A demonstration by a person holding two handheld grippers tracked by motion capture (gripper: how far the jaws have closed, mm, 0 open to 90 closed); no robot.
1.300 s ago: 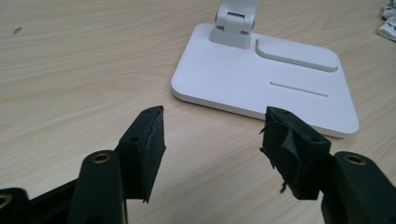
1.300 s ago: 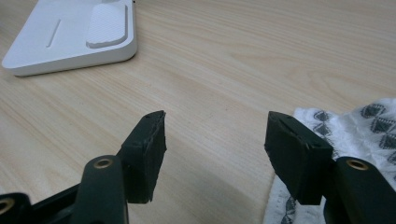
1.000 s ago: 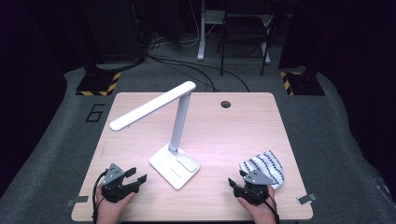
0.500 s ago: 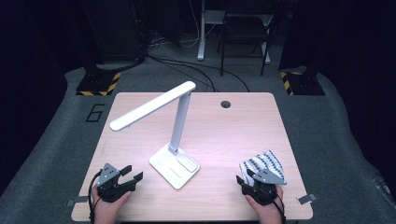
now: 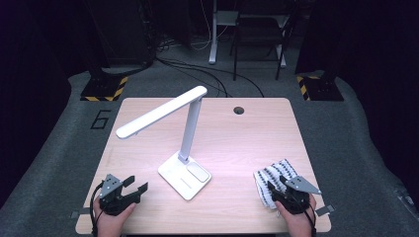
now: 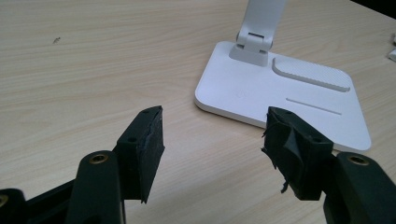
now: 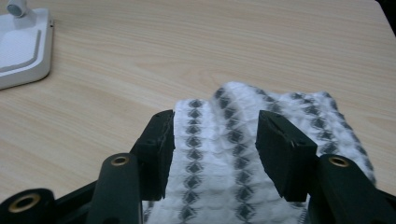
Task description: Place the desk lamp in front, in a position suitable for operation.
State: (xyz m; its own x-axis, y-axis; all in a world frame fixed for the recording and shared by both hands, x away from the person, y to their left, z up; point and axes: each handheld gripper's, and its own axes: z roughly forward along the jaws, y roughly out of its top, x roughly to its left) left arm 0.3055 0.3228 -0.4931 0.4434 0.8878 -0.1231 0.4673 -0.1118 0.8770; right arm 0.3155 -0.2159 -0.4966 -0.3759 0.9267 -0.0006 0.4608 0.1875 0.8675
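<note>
A white desk lamp stands mid-table, its flat base toward the near side and its long head reaching left. My left gripper rests near the front left corner, pointing at the lamp base. Its jaws have just been opening and nothing is between them. A white cloth with black diamond rows lies at the front right. My right gripper sits over its near edge. Those jaws have just been opening slightly; the cloth lies between them and the pads do not press on it.
The wooden table has a round cable hole near its far edge. Grey carpet surrounds it, with black stands and yellow-black striped feet beyond the far side. A corner of the lamp base shows at the right gripper view's top left.
My right hand has shifted to the right along the near edge, beside the cloth. The left gripper's jaws stand wider apart than before. The lamp has not moved.
</note>
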